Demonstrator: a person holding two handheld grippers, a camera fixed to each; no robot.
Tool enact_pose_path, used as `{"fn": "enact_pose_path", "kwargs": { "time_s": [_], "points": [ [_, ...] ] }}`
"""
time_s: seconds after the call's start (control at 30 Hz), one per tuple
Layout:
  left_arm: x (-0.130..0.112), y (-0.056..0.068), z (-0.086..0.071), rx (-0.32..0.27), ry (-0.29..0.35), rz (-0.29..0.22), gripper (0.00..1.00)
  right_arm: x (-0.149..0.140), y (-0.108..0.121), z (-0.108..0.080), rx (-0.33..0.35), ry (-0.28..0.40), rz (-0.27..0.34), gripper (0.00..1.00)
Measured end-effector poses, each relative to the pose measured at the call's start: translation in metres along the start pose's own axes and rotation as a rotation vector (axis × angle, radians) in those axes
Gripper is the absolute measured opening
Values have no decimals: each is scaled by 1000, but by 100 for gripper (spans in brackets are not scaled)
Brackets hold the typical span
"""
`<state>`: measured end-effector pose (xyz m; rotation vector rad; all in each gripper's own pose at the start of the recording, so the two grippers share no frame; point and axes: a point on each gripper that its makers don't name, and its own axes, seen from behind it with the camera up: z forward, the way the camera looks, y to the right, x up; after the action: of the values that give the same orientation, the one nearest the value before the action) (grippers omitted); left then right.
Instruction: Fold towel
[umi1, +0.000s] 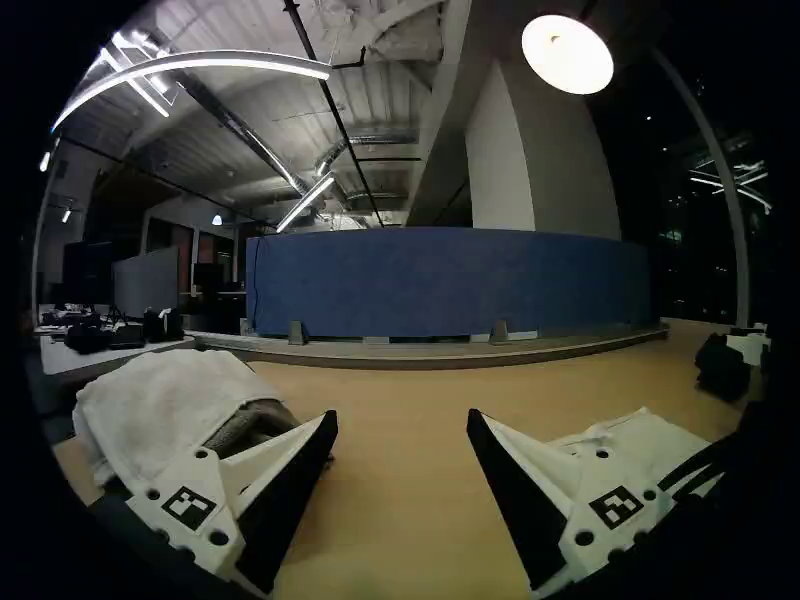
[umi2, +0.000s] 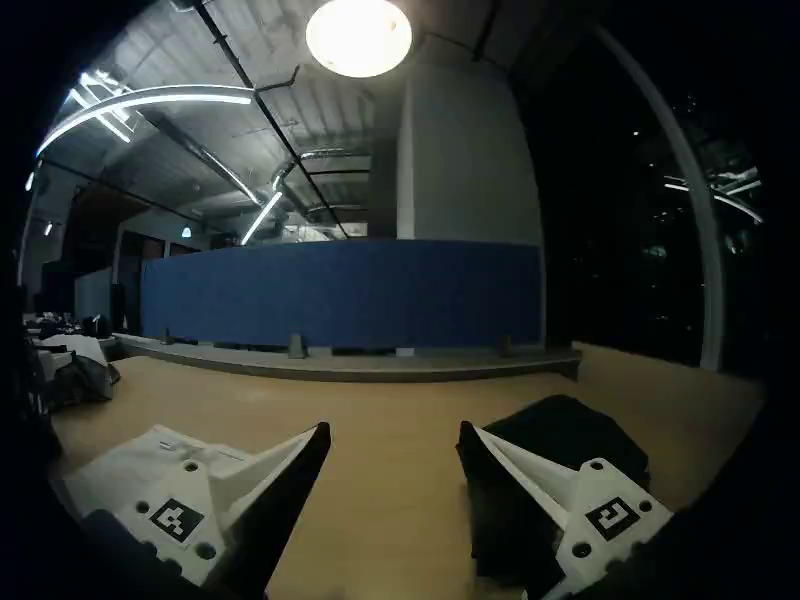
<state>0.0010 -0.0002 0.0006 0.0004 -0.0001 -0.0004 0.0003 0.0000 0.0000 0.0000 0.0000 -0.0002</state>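
Note:
My left gripper (umi1: 400, 420) hovers open over the bare wooden table (umi1: 400, 480), with nothing between its fingers. A rumpled white towel (umi1: 160, 400) is heaped behind its left finger, lying on a grey towel (umi1: 250, 420). A flat folded white towel (umi1: 640, 430) lies behind its right finger. My right gripper (umi2: 392, 432) is open too and holds nothing. In the right gripper view the flat white towel (umi2: 130, 460) lies by the left finger. A folded black towel (umi2: 570, 430) lies by the right finger.
A long blue partition (umi1: 440, 280) stands on a raised ledge across the far side of the table. Dark bags and gear (umi1: 120, 330) sit on a desk at far left. The black towel (umi1: 722, 368) lies at the far right of the left gripper view.

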Motion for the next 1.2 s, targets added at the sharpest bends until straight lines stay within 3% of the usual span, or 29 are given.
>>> {"fn": "enact_pose_path", "kwargs": {
  "time_s": [1.2],
  "points": [
    [0, 1, -1, 0, 0, 0, 96, 3, 1, 1, 1, 0, 0, 100]
  ]
}}
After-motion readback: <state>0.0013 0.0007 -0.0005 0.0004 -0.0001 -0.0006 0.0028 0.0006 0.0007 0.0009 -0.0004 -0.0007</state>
